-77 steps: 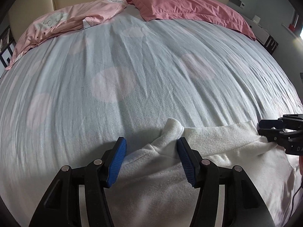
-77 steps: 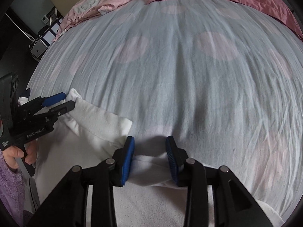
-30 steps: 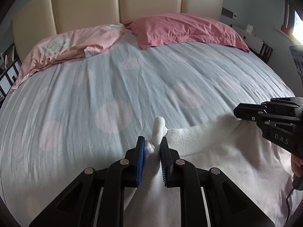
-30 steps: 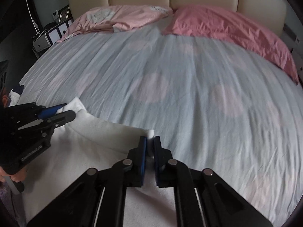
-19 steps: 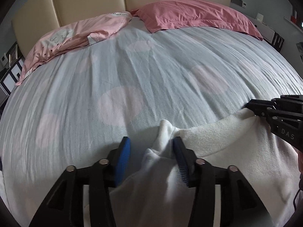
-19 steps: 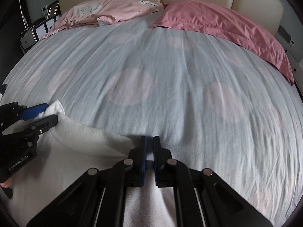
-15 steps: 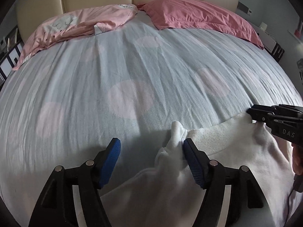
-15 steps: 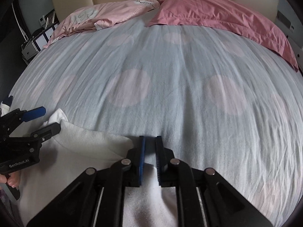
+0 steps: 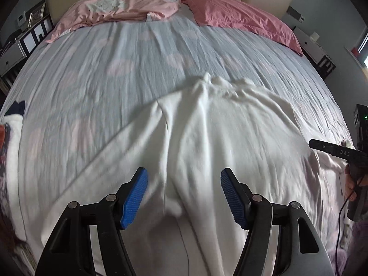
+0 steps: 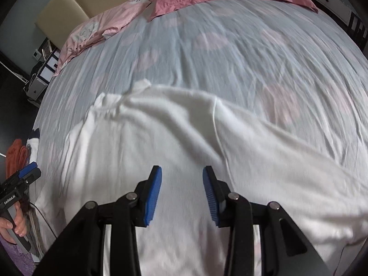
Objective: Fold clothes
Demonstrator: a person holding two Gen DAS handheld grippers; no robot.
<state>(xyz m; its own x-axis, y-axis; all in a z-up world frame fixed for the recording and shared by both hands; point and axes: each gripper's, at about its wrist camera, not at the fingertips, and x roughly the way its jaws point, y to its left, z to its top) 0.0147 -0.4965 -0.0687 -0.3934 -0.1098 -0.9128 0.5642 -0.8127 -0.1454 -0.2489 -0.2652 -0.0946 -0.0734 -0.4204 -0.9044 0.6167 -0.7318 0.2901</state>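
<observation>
White fleece top [image 9: 230, 138]: spread flat on bed [image 9: 115, 80], collar toward pink pillows [image 9: 241, 16]. Soft, light, limp; will sag and crease, so best pinched at shoulder seams or hem corners. Left tool [image 9: 184, 195] and right tool [image 10: 181, 193]: jaws just opened, parted over the cloth, holding nothing. Left view alone shows both sleeves' spread; right view alone shows an orange garment [image 10: 16, 154] at the bed's edge.

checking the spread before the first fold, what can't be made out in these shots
- White garment hem: both views, hidden behind the hand-held grippers' black frames.
- Garment's right sleeve end: right wrist view, cut off by the edge.
- Fabric texture: blurred in both.
- Clothes at bed edge: too small, cropped.
</observation>
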